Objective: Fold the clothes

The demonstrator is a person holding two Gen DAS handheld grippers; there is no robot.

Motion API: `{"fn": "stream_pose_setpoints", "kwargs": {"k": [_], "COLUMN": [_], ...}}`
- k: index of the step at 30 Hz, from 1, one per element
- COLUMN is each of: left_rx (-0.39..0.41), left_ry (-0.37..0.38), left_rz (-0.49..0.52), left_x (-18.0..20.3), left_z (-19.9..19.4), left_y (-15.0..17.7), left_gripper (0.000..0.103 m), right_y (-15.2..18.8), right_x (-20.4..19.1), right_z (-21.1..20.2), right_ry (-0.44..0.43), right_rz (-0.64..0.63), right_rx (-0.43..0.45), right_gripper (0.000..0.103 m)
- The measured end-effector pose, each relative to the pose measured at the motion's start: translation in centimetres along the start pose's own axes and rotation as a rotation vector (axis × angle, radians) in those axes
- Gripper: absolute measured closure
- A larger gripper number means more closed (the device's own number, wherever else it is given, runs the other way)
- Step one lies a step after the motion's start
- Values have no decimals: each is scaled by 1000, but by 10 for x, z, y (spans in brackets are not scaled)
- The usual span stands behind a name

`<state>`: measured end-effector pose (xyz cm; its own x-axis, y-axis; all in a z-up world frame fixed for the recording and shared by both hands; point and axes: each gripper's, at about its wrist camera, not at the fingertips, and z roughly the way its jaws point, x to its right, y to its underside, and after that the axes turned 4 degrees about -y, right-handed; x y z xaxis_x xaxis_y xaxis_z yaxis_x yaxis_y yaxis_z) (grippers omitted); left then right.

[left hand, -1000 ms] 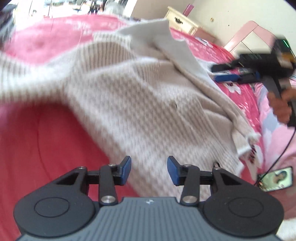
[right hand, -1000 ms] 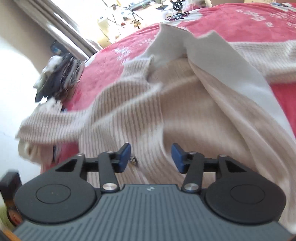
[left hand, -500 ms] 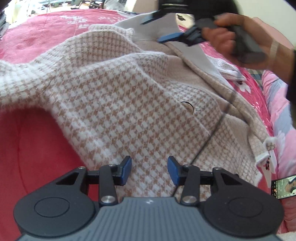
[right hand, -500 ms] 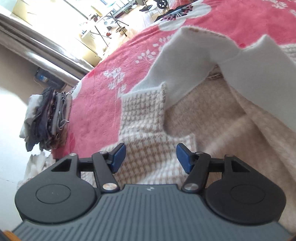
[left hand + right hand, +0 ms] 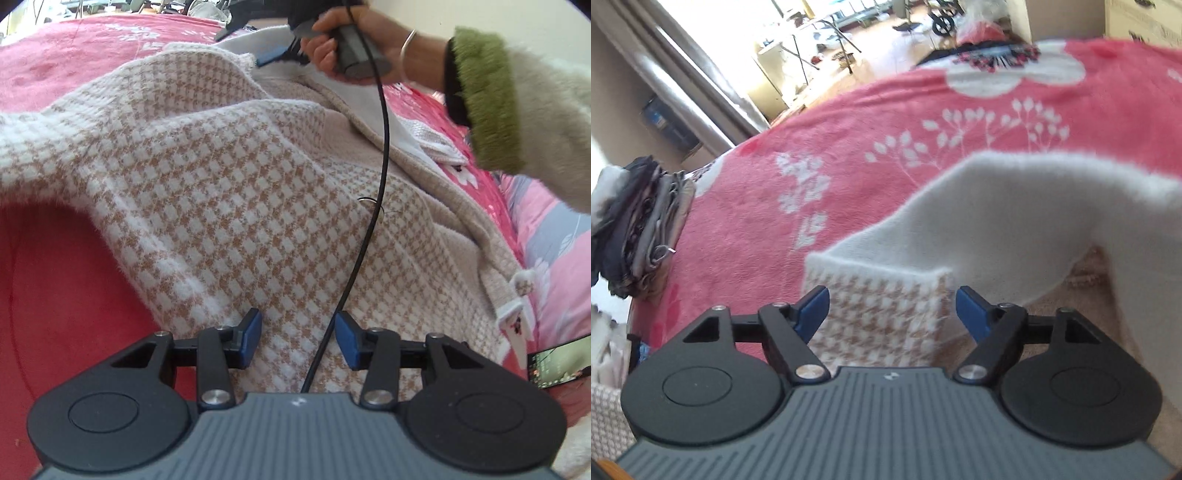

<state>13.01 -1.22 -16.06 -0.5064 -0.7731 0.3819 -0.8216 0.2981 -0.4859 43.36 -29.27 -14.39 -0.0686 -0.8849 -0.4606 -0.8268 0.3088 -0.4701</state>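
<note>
— Spreading across the red blanket is the checked garment, rumpled, its pale lining turned out at the far side. I'd judge the fold is only being set up.

— And the claws?

— The left gripper hovers over the garment's near hem, jaws partly apart, gripping nothing; only a black cable runs between them. The right gripper is at the garment's far end, jaws opening, with a checked corner between them but not pinched.

— Next move?

— Probably closing on that corner, then carrying it over the garment.

— What does each view add?

— The left shows the hand and green cuff. The right shows a clothes pile beyond the garment, at the blanket's edge.
</note>
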Motion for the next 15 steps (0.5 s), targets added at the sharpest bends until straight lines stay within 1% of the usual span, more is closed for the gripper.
{"fn": "stream_pose_setpoints", "kwargs": {"k": [1,3,5,6,7,8,9,10,12,13,15], "left_rx": [1,5,8,10,13,18,22,28,41,41,38], "left_ry": [8,19,23,25,26,25,21,14,-7,-11,-13], "left_rz": [-5,-7,-2,2,6,9,13,23,39,40,31], "left_x": [-2,-4,-3,-2,-2,-1,0,1,4,4,4], "left_z": [1,2,2,3,4,5,5,5,5,5,7], "left_y": [-1,0,-1,-1,-1,-1,-1,-1,-2,-3,-7], "left_gripper": [57,57,57,56,55,55,55,56,57,57,57], "right_y": [0,1,1,1,1,0,0,0,0,-4,-14], "right_x": [4,5,5,5,2,-1,-5,-10,-24,-32,-42], "right_z": [6,14,21,24,25,25,25,24,16,9,-8], "right_ry": [-10,-30,-50,-58,-64,-74,-86,-92,-84,-93,-131], "right_rz": [6,-23,-53,-71,-101,-132,-166,-203,-293,-327,-355], "right_rx": [-9,-12,-15,-18,-24,-34,-46,-48,-2,42,147], "right_gripper": [28,28,31,41,57,67,83,84,86,86,87]}}
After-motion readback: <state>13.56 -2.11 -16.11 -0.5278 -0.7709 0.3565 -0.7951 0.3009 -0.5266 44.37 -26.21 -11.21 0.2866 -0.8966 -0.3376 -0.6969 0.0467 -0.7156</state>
